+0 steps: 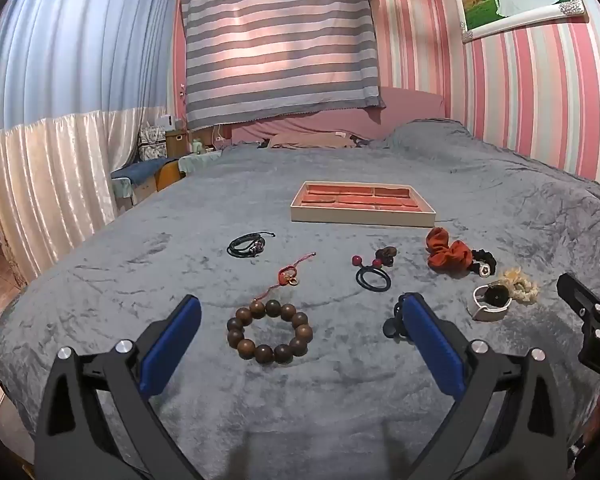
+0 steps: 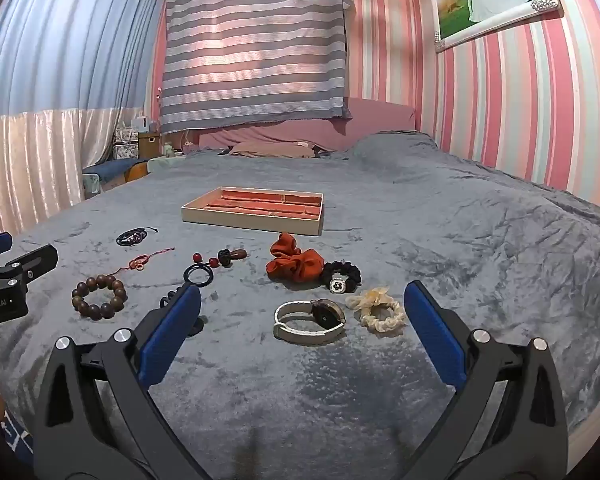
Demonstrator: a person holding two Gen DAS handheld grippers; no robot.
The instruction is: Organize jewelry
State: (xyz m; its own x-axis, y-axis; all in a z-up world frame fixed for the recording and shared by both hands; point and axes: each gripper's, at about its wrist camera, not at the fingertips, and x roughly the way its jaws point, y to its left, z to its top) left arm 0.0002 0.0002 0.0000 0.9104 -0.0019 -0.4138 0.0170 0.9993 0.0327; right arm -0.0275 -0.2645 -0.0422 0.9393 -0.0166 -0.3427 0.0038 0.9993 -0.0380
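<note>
A jewelry tray (image 1: 363, 217) (image 2: 252, 222) with orange compartments lies on the grey bed. In front of it lie a wooden bead bracelet (image 1: 269, 333) (image 2: 99, 296), a red string bracelet (image 1: 289, 276) (image 2: 140, 264), a black cord bracelet (image 1: 247, 245) (image 2: 134, 236), a black hair tie with red beads (image 1: 372, 276) (image 2: 199, 272), an orange scrunchie (image 1: 449, 255) (image 2: 294, 261), a black scrunchie (image 1: 483, 262) (image 2: 340, 277), a watch (image 1: 491, 303) (image 2: 310, 317) and a cream scrunchie (image 1: 518, 285) (image 2: 378, 309). My left gripper (image 1: 300, 330) is open, its fingers either side of the bead bracelet. My right gripper (image 2: 300, 316) is open, low in front of the watch.
A small black clip (image 1: 394, 322) (image 2: 176, 300) lies by the left gripper's right finger. The bed (image 1: 300, 392) drops off at the left toward white curtains (image 1: 52, 184). Pillows and a pink headboard (image 1: 380, 120) stand at the far end.
</note>
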